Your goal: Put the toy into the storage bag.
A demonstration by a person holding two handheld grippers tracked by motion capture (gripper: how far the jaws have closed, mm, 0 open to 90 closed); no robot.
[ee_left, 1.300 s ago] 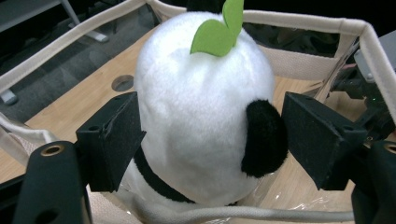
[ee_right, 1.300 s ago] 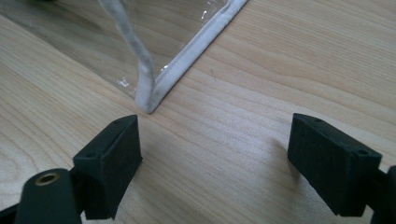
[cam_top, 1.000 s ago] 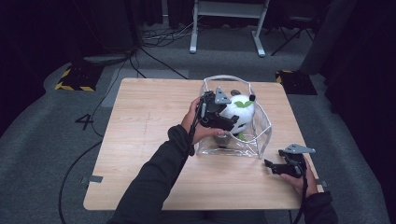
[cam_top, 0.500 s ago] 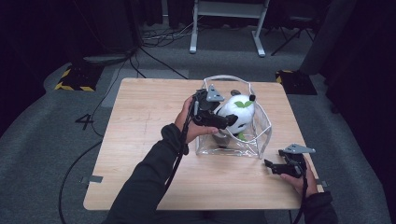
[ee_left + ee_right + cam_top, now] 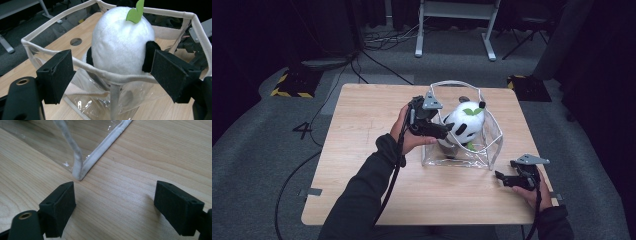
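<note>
A white panda plush (image 5: 464, 125) with black ears and a green leaf on top sits upright in a clear plastic bag (image 5: 493, 136) with white trim, on the wooden table (image 5: 362, 150). My left gripper (image 5: 446, 132) is at the bag's left rim and points at the plush. In the left gripper view the plush (image 5: 122, 40) stands just beyond the left gripper (image 5: 113, 75). Its jaws have just been opening; the bag's rim (image 5: 50, 31) runs between them, unpressed. My right gripper (image 5: 500, 176) rests open on the table by the bag's front right corner (image 5: 79, 171), nothing between the right gripper's (image 5: 122, 203) pads.
The table has a round hole (image 5: 75, 41) behind the bag. Bare wood lies left of and in front of the bag. Around the table are grey carpet, floor cables (image 5: 377, 60), white desk legs (image 5: 452, 30) and a black-yellow striped block (image 5: 292, 82).
The left gripper has drawn back leftward from over the plush to the bag's left rim, and more of the plush shows. The right gripper has kept still.
</note>
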